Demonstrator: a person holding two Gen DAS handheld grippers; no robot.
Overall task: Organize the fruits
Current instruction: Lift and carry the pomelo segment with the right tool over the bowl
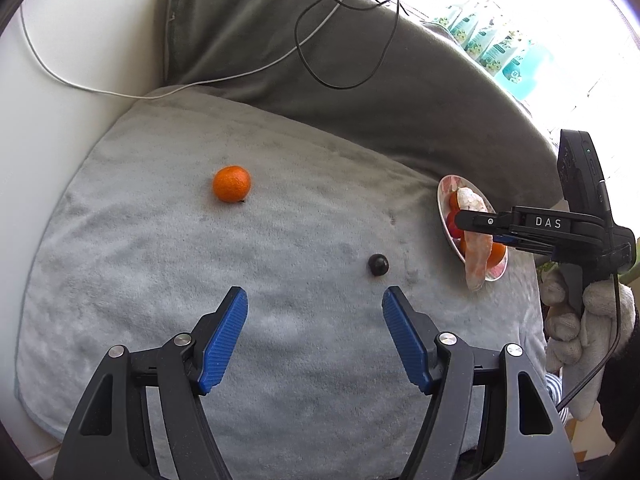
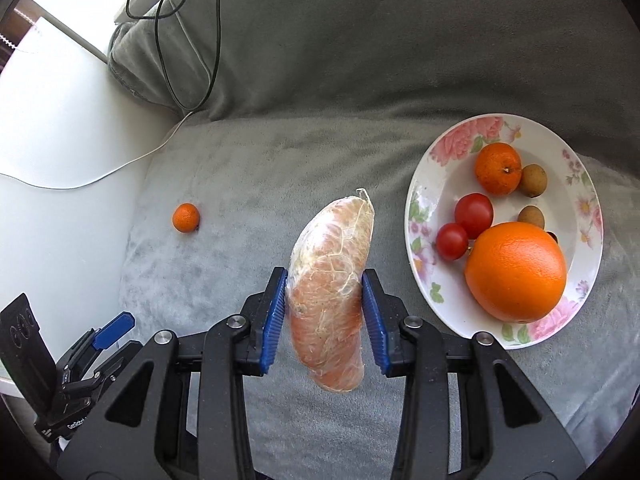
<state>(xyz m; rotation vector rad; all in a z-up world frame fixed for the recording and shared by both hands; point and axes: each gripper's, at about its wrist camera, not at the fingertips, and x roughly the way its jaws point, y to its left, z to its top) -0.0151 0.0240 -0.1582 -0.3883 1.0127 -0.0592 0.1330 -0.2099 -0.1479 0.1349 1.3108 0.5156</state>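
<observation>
My right gripper (image 2: 324,280) is shut on a plastic-wrapped pomelo segment (image 2: 330,296) and holds it above the grey blanket, just left of a floral plate (image 2: 420,208). The plate holds a big orange (image 2: 516,272), a mandarin (image 2: 498,168), two cherry tomatoes (image 2: 464,224) and two brown longans (image 2: 532,178). In the left wrist view the segment (image 1: 476,256) hangs in front of the plate (image 1: 444,192). My left gripper (image 1: 314,296) is open and empty above the blanket. A loose mandarin (image 1: 232,184) lies far ahead on the left, and a small dark fruit (image 1: 378,265) lies just ahead on the right.
The light grey blanket (image 1: 160,260) covers a cushion, with a darker grey blanket (image 1: 360,80) bunched behind it. Black and white cables (image 1: 320,32) trail over the back. A white surface (image 1: 60,100) borders the left side.
</observation>
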